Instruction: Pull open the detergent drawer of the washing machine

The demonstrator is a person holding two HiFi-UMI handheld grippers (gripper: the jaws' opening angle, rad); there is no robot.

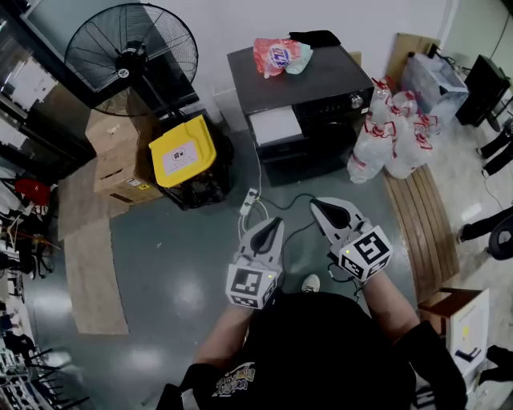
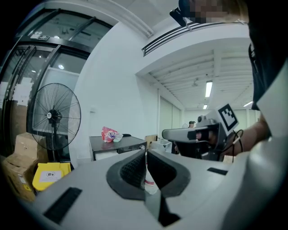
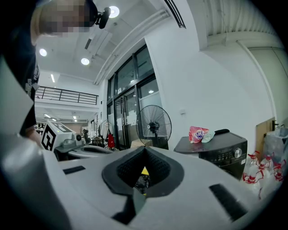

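Gleaming grey floor [image 1: 176, 264], washing machine [image 1: 309, 84] by wall [image 1: 232, 24]; left tongs [image 1: 276, 223], right tongs [image 1: 317, 203] closed.

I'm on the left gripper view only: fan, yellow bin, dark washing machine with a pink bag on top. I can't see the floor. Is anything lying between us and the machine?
Observer: Yes. The head view shows a white power strip with cables on the floor, between the left gripper and the washing machine.
Operator: Is the right gripper carrying anything?
Observer: No. In its own view the right gripper has its jaws together and grips nothing.
Operator: What's on the floor to the machine's right?
Observer: A slatted wooden board lies there, seen in the head view.
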